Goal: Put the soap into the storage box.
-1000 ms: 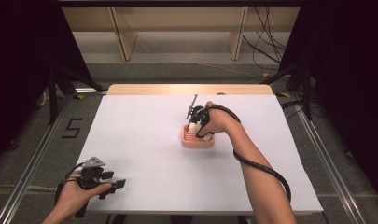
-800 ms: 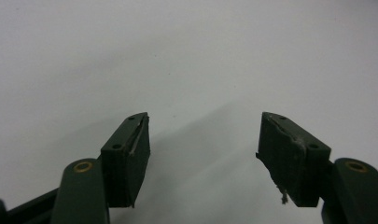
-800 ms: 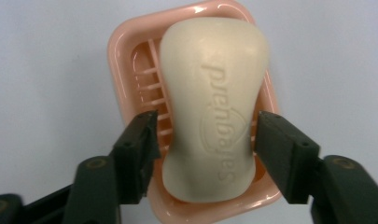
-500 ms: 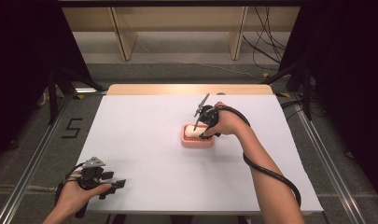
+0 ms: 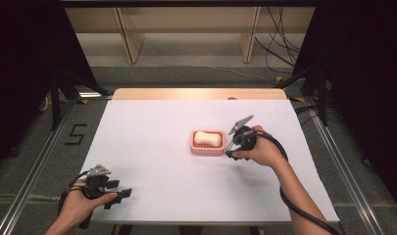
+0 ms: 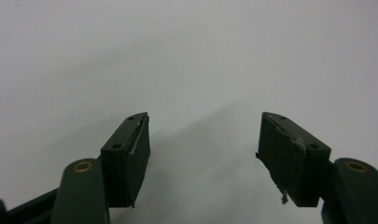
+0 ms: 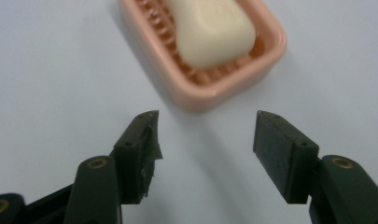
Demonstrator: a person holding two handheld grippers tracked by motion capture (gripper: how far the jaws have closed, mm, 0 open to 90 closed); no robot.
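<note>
White table (image 5: 152, 147) carries a pink dish (image 5: 207, 148) near its middle, soap (image 5: 208, 138) lying in it, seemingly placed. Right gripper (image 7: 203, 135) sits just beside, jaws apart, empty. Left gripper (image 6: 203, 140) rests near the table's front corner, jaws apart, empty.

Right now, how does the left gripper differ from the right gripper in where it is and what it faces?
The left gripper sits low at the table's near left corner, while the right gripper is out mid-table beside the pink soap dish. The left gripper faces bare white table; the right gripper faces the dish holding a cream soap bar. Both have their jaws open and hold nothing.
</note>
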